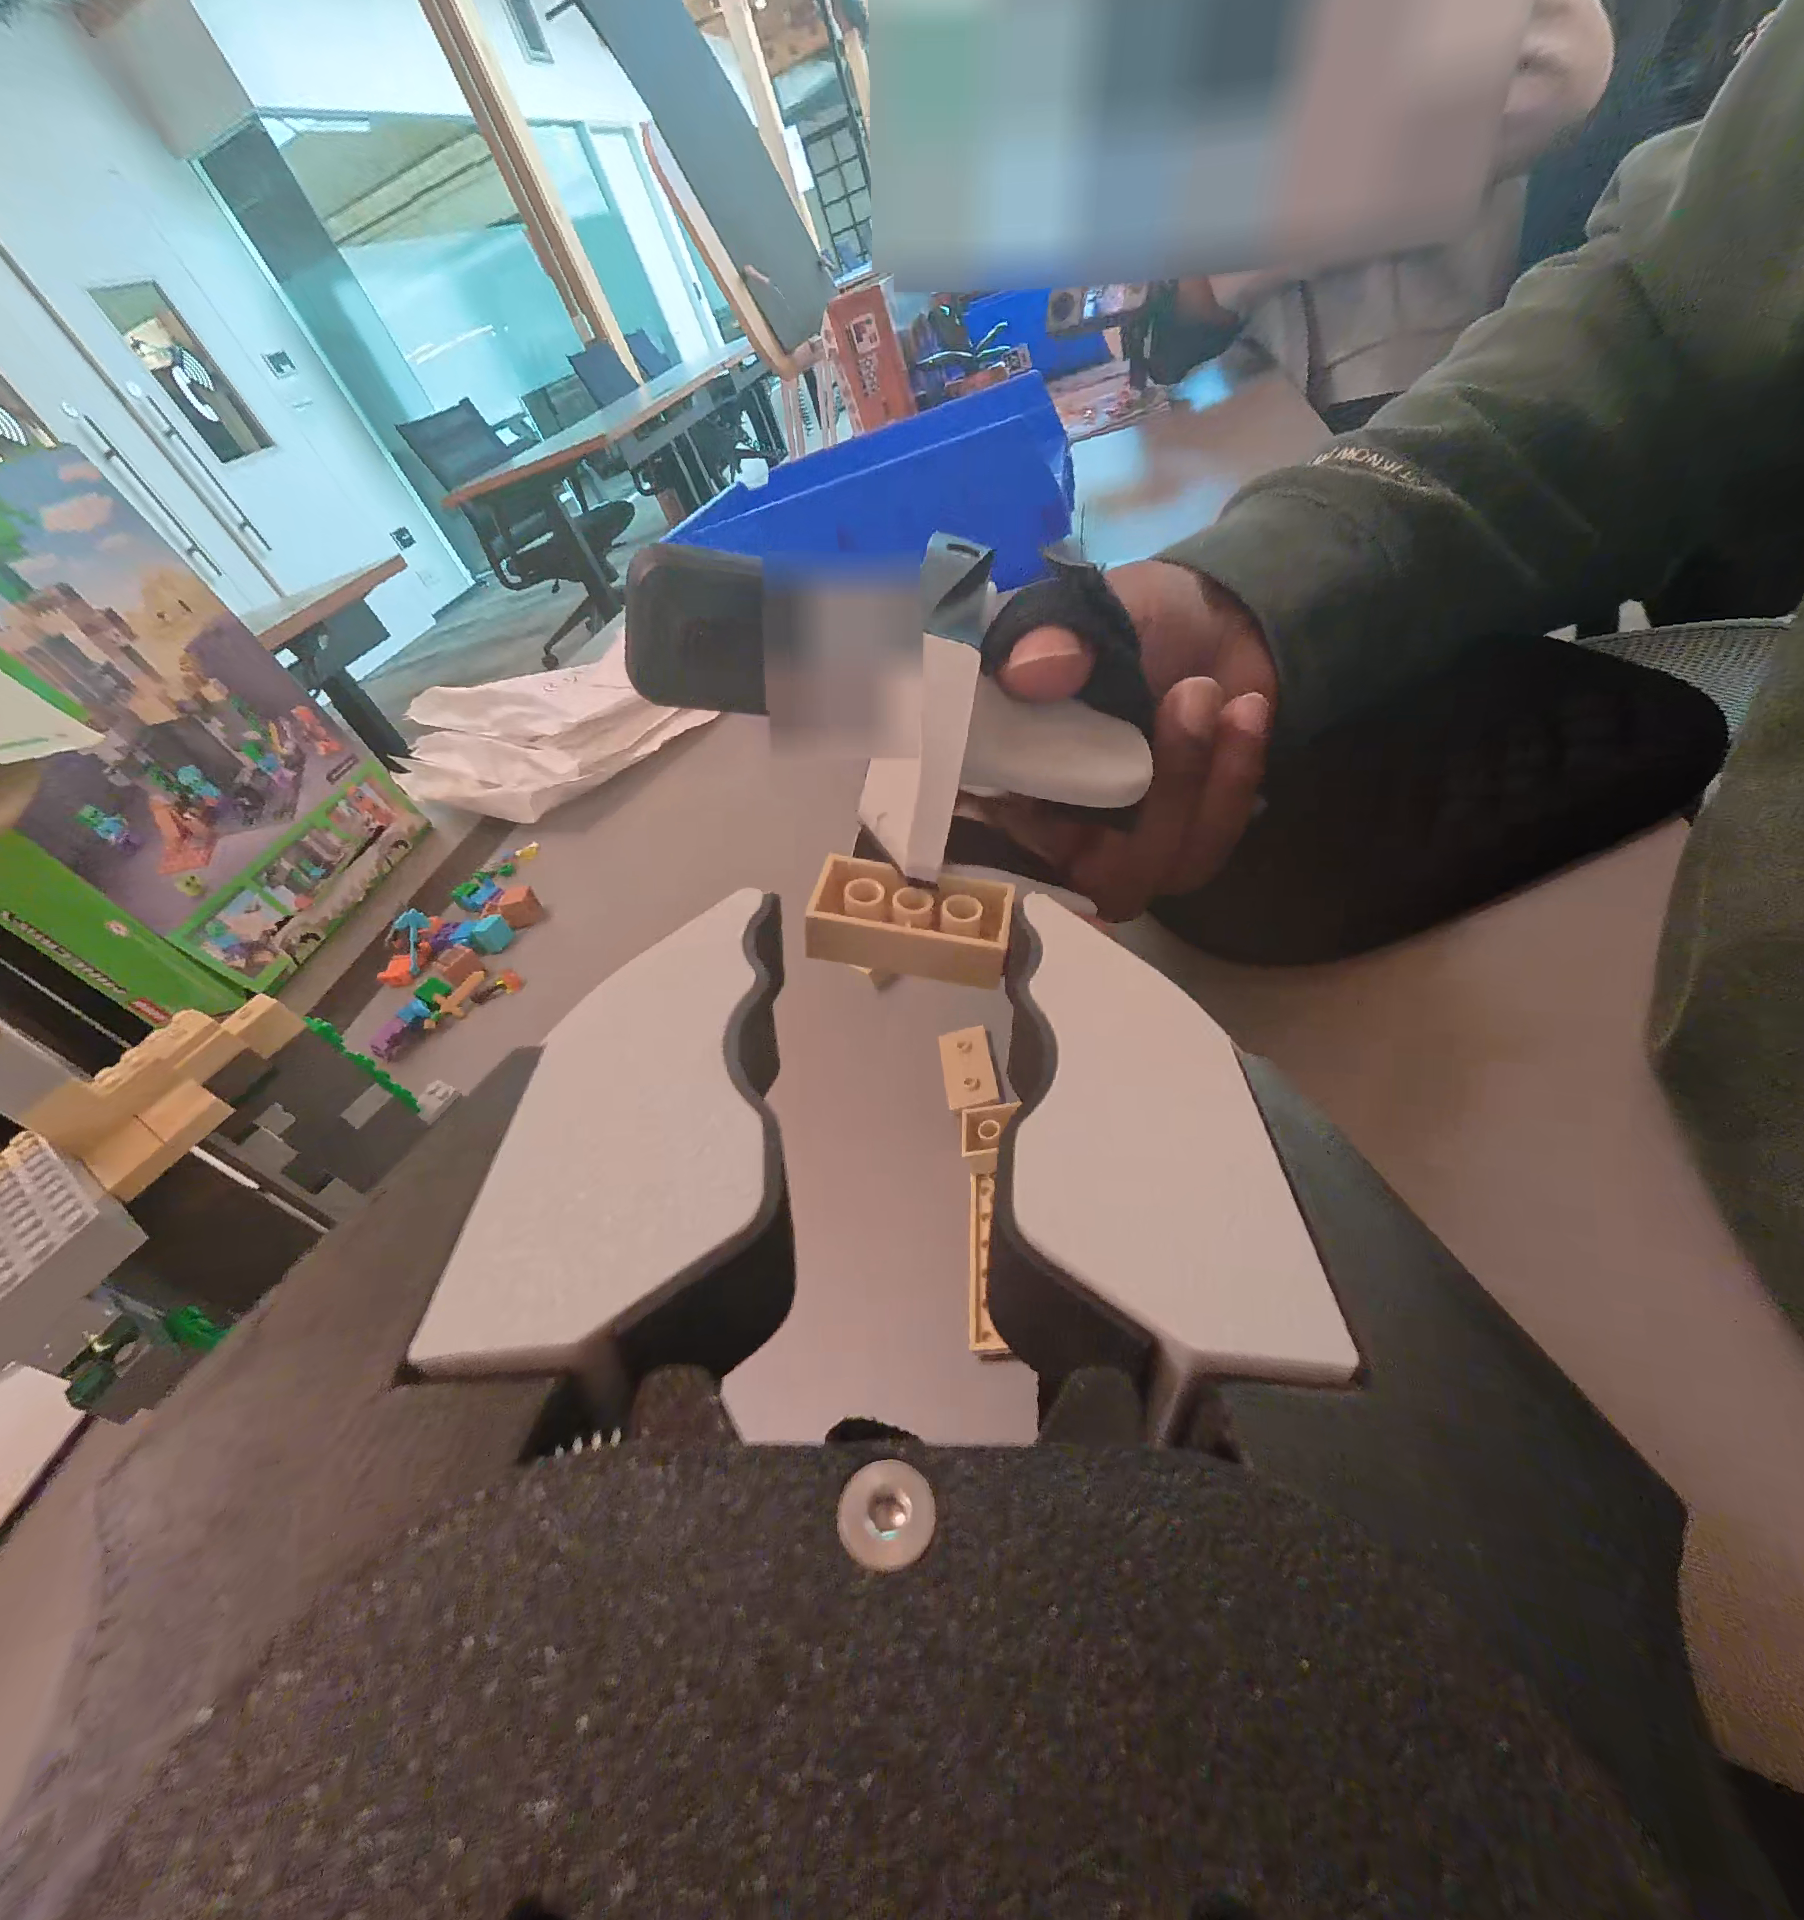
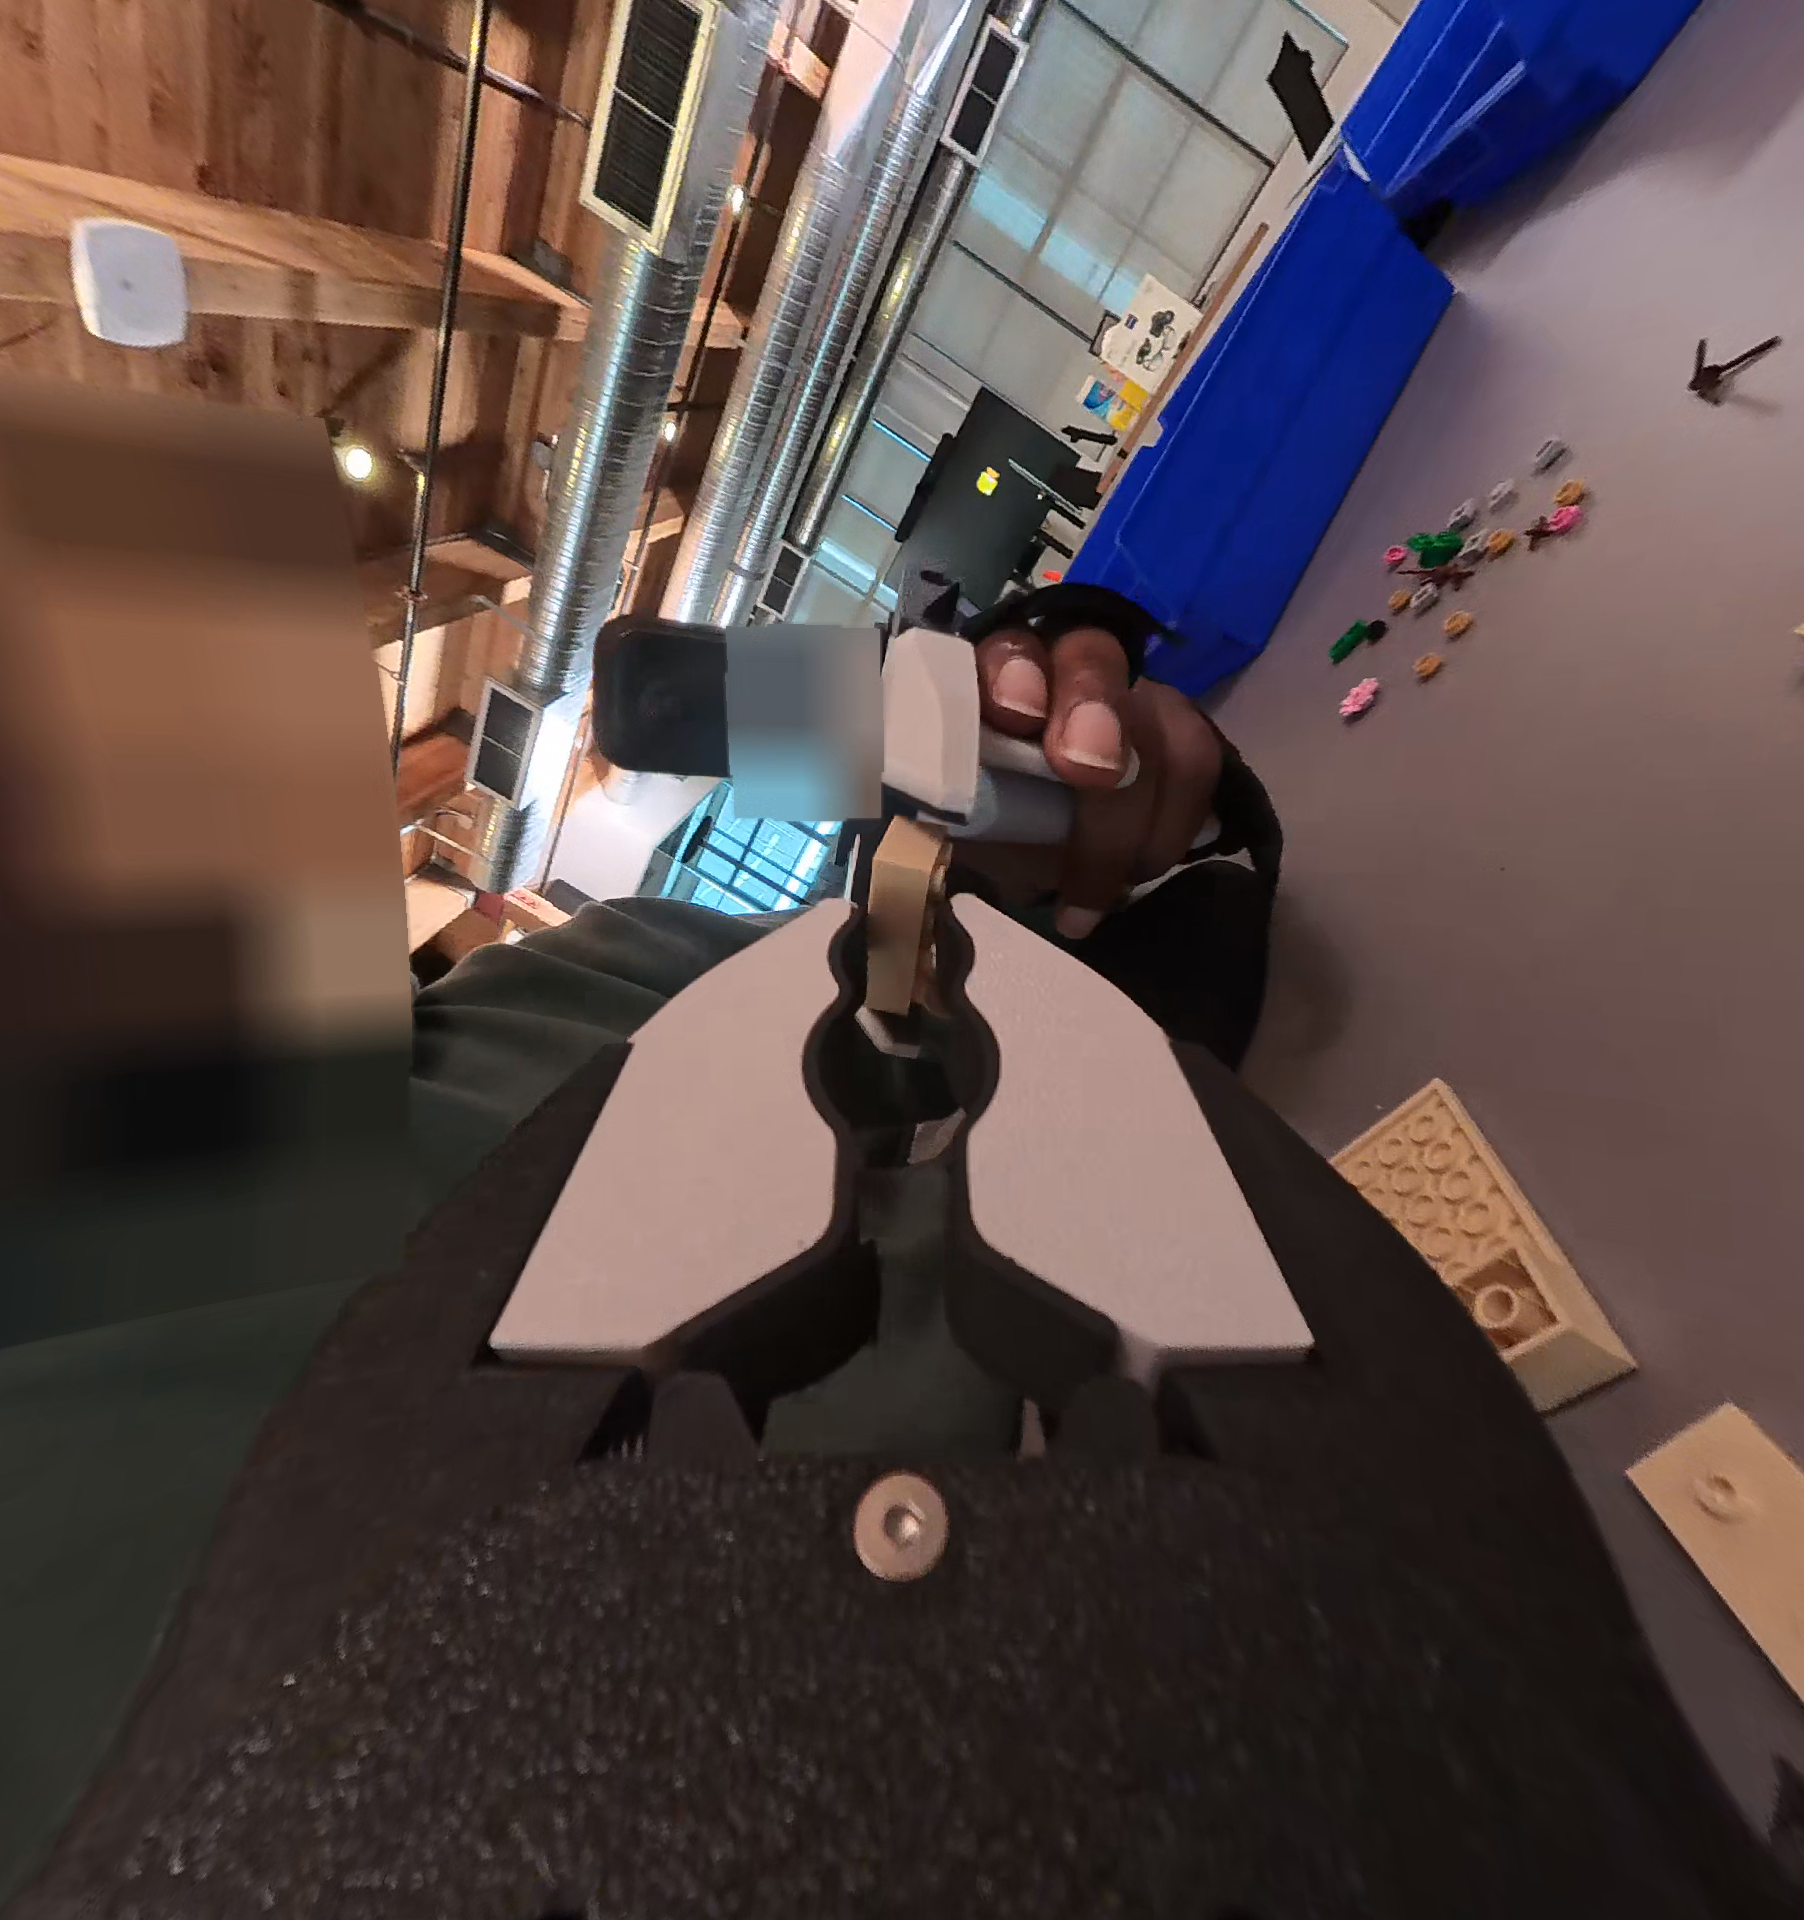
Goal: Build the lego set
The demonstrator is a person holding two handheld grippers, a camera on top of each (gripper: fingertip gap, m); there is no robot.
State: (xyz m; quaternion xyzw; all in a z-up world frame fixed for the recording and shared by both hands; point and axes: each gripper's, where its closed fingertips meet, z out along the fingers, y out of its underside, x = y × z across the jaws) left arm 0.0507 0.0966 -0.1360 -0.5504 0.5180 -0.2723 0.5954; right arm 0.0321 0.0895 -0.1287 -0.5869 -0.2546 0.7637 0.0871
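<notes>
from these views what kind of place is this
Probably an open office or workshop, not a home. Glass-walled rooms and desks with office chairs fill the background, and silver ducts run under a wooden ceiling. Lego pieces and blue bins sit on the grey table.

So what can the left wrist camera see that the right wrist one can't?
Only the left wrist view shows the lego set box, the part-built tan structure and a pile of colourful pieces. Only the right wrist view shows the ceiling ducts, the tan wedge plate and small flower pieces. Both show the tan brick held up between the two grippers, blue bins and the grey table.
</notes>
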